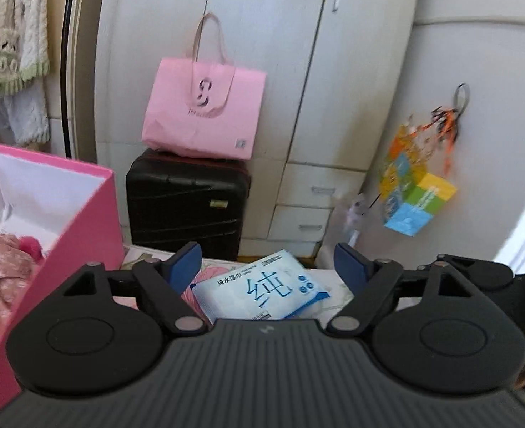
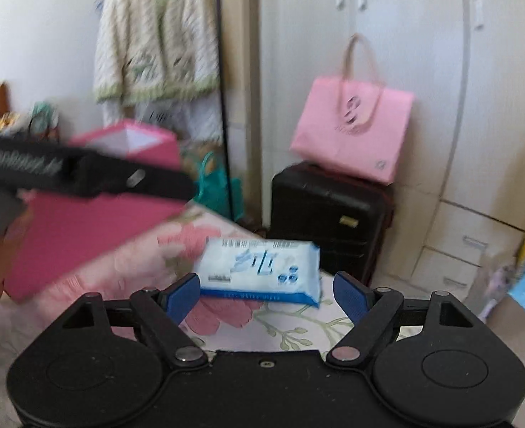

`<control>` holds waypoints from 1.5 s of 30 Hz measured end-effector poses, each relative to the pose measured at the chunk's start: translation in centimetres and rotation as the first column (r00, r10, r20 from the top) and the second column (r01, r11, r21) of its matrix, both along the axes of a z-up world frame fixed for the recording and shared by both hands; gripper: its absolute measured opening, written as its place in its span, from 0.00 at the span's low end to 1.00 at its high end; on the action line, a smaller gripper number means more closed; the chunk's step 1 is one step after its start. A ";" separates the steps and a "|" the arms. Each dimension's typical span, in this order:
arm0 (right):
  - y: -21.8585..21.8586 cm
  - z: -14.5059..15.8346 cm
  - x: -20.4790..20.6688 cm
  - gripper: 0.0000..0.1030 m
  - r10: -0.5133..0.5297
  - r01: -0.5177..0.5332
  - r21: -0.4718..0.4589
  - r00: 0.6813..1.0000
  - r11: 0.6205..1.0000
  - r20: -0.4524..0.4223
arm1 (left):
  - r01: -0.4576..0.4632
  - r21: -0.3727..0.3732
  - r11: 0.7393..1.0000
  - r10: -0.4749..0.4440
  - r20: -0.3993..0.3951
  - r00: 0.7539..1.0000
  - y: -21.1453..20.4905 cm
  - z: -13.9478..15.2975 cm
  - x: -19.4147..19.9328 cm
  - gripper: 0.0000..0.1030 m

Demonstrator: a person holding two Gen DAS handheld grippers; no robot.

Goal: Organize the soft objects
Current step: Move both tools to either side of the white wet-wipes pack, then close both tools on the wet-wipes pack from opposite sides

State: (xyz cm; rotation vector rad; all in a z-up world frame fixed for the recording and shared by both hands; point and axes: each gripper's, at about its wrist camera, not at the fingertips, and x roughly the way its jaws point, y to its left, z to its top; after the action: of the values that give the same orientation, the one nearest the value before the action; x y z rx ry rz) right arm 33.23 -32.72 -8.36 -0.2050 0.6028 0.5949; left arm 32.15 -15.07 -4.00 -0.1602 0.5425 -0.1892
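Observation:
A blue-and-white pack of wet wipes (image 1: 262,290) lies flat on the floral bedsheet (image 2: 291,324). My left gripper (image 1: 267,253) is open just above the pack, which shows in the gap between the blue pads without touching them. My right gripper (image 2: 266,280) is also open, and the same pack (image 2: 262,267) lies just beyond its fingertips. An open pink box (image 1: 66,221) stands on the bed at the left with pink fabric (image 1: 1,260) inside. In the right wrist view, the left tool's black housing (image 2: 84,174) crosses in front of the pink box (image 2: 84,228).
Past the bed's edge stands a black suitcase (image 1: 187,203) with a pink tote bag (image 1: 205,114) on top, against a white wardrobe (image 1: 298,71). A colourful cube box (image 1: 415,192) hangs at the right. A cream cardigan (image 2: 151,46) hangs behind the pink box.

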 end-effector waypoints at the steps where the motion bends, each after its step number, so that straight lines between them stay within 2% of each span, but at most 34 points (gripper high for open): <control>1: 0.3 -0.6 0.6 0.83 0.013 -0.013 -0.019 1.000 1.000 -0.006 | -0.007 -0.008 1.000 0.007 -0.031 0.999 0.1 -0.5 0.7 0.76; 5: 1.1 -1.9 2.3 0.83 0.090 -0.090 -0.070 0.996 0.993 -0.008 | -0.048 -0.048 0.998 0.040 -0.156 0.987 0.6 -2.9 3.2 0.75; 8: 1.3 -2.3 3.3 0.84 0.142 -0.141 -0.094 0.990 0.986 0.007 | -0.091 -0.056 0.994 0.077 -0.212 0.974 1.1 -4.4 4.5 0.75; 12: 0.7 -2.1 4.4 0.86 0.185 -0.185 0.005 0.983 0.983 -0.005 | -0.160 -0.100 0.982 0.128 -0.269 0.954 2.2 -5.8 5.7 0.74; 14: 0.9 -2.3 4.9 0.86 0.189 -0.189 -0.014 0.982 0.982 -0.019 | -0.178 -0.118 0.977 0.138 -0.283 0.949 2.7 -6.3 6.0 0.73; 17: 1.1 -3.0 5.4 0.86 0.183 -0.183 -0.070 0.983 0.981 -0.011 | -0.183 -0.113 0.976 0.146 -0.281 0.949 2.8 -6.8 6.0 0.73; 19: 0.6 -3.5 6.2 0.86 0.181 -0.182 -0.034 0.983 0.983 -0.035 | -0.149 -0.082 0.985 0.121 -0.278 0.953 2.4 -6.8 6.0 0.72; 21: 0.2 -3.7 6.5 0.87 0.182 -0.182 0.015 0.982 0.983 -0.045 | -0.130 -0.085 0.988 0.101 -0.283 0.954 2.3 -6.8 6.1 0.72; 25: 0.7 -4.4 7.0 0.87 0.234 -0.234 0.011 0.969 0.972 -0.083 | -0.123 -0.066 0.990 0.100 -0.283 0.954 2.0 -6.9 6.2 0.72; 28: 1.5 -4.6 6.8 0.88 0.226 -0.226 0.002 0.971 0.974 -0.073 | -0.116 -0.043 0.992 0.099 -0.285 0.953 1.7 -6.8 6.1 0.70; 32: 2.7 -4.6 6.2 0.80 0.206 -0.206 0.003 0.977 0.979 -0.064 | -0.054 0.028 0.998 0.060 -0.307 0.950 1.0 -6.7 6.2 0.69; 36: 3.9 -4.7 4.9 0.77 0.168 -0.169 0.000 0.985 0.986 -0.048 | -0.068 -0.017 0.998 0.058 -0.331 0.942 1.7 -6.4 6.1 0.69; 38: 4.6 -4.5 4.3 0.76 0.142 -0.143 -0.022 0.989 0.989 -0.031 | -0.067 -0.028 0.997 0.055 -0.309 0.949 1.9 -6.5 5.8 0.63; 45: 5.3 -4.1 2.2 0.70 0.045 -0.045 -0.043 0.999 0.998 -0.018 | -0.022 -0.056 0.998 0.005 -0.284 0.959 2.1 -6.4 4.5 0.60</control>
State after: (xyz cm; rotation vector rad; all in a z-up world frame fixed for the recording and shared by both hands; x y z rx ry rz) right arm 35.46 -27.46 -12.47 -0.2555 0.6293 0.6278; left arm 36.61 -12.98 -10.41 -0.2509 0.8225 -0.1699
